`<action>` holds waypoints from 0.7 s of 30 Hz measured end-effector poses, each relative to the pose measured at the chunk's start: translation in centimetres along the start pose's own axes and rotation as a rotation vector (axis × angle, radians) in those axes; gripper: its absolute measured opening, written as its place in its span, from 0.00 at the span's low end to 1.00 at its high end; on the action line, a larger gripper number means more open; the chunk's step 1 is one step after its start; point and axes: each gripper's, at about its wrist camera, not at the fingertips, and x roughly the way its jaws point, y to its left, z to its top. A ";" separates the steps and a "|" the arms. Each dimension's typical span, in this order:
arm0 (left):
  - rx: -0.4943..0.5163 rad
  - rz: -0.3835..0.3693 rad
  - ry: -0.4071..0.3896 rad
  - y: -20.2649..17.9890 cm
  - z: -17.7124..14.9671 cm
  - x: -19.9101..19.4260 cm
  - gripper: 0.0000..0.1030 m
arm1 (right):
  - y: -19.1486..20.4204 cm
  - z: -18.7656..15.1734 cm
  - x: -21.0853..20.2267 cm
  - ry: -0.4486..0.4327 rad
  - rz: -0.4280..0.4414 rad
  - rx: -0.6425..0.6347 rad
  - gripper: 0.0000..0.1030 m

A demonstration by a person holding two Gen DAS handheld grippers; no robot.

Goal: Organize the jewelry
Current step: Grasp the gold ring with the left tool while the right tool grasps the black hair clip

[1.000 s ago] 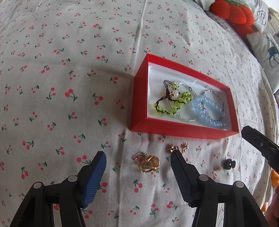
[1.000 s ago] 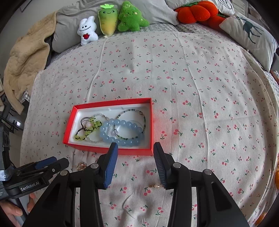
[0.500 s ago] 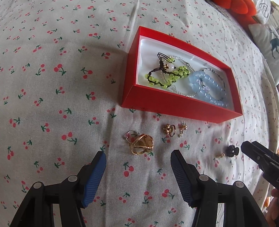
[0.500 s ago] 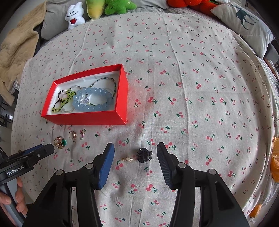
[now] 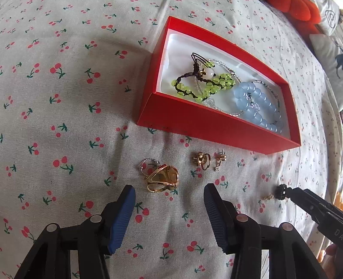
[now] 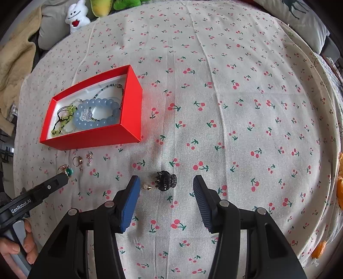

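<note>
A red box lies on the cherry-print sheet and holds a green bead bracelet, a blue bead bracelet and thin chains. In front of it lie a big gold ring, a small gold ring and an earring. My left gripper is open just short of the big ring. A black hair claw and a small gold stud lie before my open right gripper.
Plush toys and a beige blanket lie at the head of the bed. A deer-print pillow is at the far right. An orange plush sits beyond the box. Orange peel-like pieces lie at the right edge.
Both grippers have moved down and closer to the sheet. The left has neared the big gold ring. The right has neared the black hair claw and opened wider.
</note>
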 end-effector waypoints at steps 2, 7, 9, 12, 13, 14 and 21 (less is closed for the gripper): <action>-0.001 0.007 -0.002 -0.1 0.0 0.4 0.47 | 0.1 0.0 0.1 0.004 0.002 -0.002 0.52; -0.013 0.012 -0.026 -0.2 0.2 0.9 0.35 | 0.3 0.0 0.3 0.008 -0.004 -0.008 0.52; -0.012 0.017 -0.033 -0.3 0.2 1.0 0.29 | 0.3 0.1 0.4 0.010 -0.007 -0.009 0.52; -0.013 0.024 -0.031 -0.2 0.3 1.2 0.22 | 0.3 0.1 0.6 0.011 -0.011 -0.008 0.52; -0.013 0.025 -0.034 -0.2 0.3 1.1 0.21 | 0.2 0.1 0.6 0.012 -0.012 -0.006 0.52; -0.012 0.028 -0.039 -0.1 0.3 1.0 0.21 | 0.1 0.1 0.6 0.012 -0.013 -0.004 0.52; 0.005 0.014 -0.066 -0.3 0.0 -0.3 0.21 | -0.5 0.3 0.7 0.012 -0.017 0.014 0.52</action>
